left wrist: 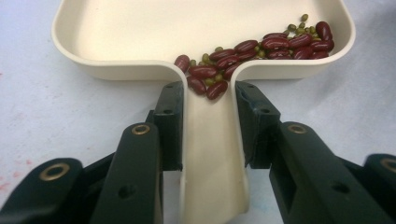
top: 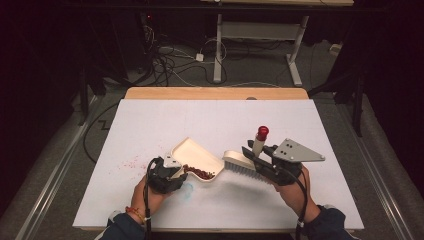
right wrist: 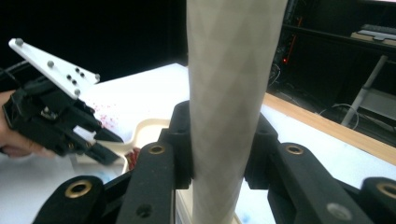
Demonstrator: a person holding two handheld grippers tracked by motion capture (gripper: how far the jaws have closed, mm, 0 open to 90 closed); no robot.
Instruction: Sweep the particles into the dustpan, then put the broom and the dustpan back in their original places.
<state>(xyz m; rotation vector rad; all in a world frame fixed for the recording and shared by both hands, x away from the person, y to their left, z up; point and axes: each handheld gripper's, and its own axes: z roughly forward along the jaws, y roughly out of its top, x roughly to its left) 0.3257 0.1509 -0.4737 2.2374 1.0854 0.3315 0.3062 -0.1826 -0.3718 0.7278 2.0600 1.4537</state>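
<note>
With its two jaws closed on the dustpan's handle, the left tool (top: 167, 172) keeps the cream dustpan (top: 196, 156) low over the white tabletop (top: 300, 125), red beans (left wrist: 261, 49) and a few small green ones (left wrist: 299, 25) gathered against the back wall and spilling into the handle channel; the right tool (top: 260, 159) is clamped on the pale handle of a brush (top: 240, 165) with a red cap, bristles resting just beside the pan's open edge; faint red specks lie on the tabletop to the left of the pan. By my reading, the sweeping-up step is nearly finished, most beans already sitting in the pan; the next move seems to call for a level or slightly back-tilted pan so nothing rolls out over the lip, and a short brush stroke toward the pan for any strays, though whether whole beans remain outside is too small to tell.
</note>
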